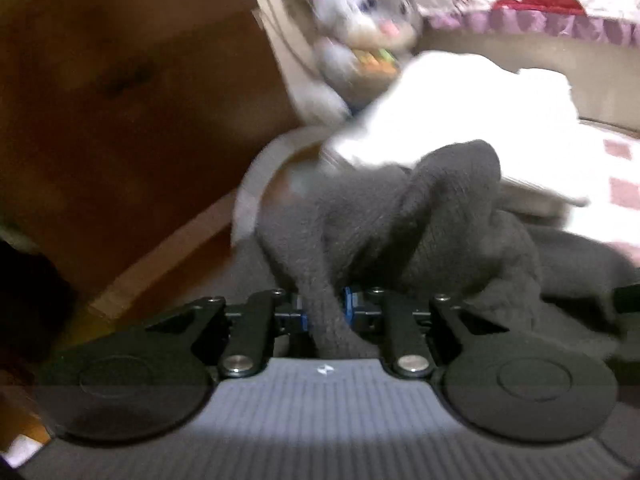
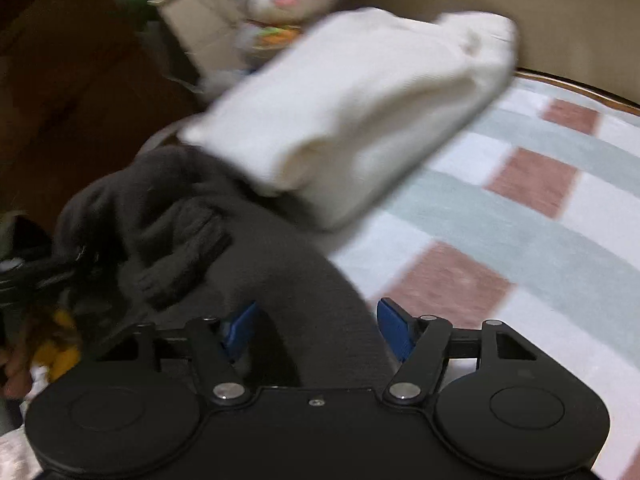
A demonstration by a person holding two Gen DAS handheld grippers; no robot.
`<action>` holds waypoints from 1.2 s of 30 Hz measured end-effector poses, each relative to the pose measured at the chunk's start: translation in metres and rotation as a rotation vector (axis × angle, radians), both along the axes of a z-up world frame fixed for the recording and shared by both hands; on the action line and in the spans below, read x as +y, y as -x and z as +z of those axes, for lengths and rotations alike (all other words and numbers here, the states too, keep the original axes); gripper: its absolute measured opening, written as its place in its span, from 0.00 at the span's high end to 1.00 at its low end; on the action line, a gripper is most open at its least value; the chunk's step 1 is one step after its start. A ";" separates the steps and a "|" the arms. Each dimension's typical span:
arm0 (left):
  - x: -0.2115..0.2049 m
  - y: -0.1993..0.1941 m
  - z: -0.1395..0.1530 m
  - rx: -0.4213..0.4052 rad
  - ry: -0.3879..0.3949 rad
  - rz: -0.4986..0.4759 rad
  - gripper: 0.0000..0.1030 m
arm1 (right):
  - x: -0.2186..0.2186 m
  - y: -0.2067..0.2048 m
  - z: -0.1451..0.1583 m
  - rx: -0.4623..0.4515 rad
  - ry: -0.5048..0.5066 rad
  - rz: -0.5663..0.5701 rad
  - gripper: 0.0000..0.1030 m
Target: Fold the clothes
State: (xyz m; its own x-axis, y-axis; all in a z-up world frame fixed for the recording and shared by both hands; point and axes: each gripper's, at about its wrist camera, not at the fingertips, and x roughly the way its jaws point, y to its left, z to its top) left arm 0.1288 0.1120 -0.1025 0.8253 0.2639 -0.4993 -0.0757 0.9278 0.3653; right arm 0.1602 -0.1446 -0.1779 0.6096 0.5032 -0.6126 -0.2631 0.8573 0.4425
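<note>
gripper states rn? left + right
Left gripper: closed on the grey knit garment.
Right gripper: open; grey fabric lies between its fingers, not pinched.

Folded garment (image 2: 352,120) atop knit garment (image 2: 168,216)

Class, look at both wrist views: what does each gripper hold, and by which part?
The left gripper is shut on a bunched fold of the dark grey garment. The right gripper stands open; grey cloth lies between its blue pads, unpinched.
</note>
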 end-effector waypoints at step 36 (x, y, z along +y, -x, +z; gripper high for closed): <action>-0.001 0.161 0.228 -0.563 0.156 -0.224 0.89 | -0.084 0.114 0.167 -0.331 0.147 -0.296 0.83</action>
